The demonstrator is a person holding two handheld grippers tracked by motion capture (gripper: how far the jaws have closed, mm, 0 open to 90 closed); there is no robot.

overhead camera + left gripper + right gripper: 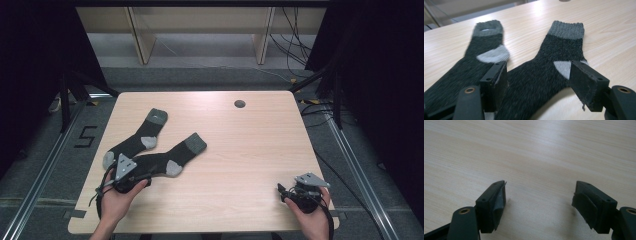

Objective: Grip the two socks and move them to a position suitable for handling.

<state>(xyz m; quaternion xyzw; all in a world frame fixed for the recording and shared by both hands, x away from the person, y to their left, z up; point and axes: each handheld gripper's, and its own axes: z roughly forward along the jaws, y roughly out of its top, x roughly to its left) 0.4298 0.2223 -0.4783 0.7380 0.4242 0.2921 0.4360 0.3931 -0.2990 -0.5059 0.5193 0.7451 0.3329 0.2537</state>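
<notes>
- The table (240,150) is carrying two dark socks at your left side, lying slanted side by side, cuffs pointing away from you.
- The nearer sock (541,75) is lying flat between the parted jaws of your left gripper (537,75), likely lined up for a pinch at its foot; nothing is clamped.
- The other sock (471,65) is lying just beside it.
- Your right gripper (539,197) is waiting well apart over bare wood, jaws wide.

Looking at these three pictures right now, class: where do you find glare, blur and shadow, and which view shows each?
Left gripper view: glare whitens the table beyond the socks; the left sock looks smeared and soft, while the right sock shows its knit more clearly. Right gripper view: a pale sheen crosses the table's far half and faint shadows lie beside the right gripper. High view: even light on the table, dark surroundings.
</notes>
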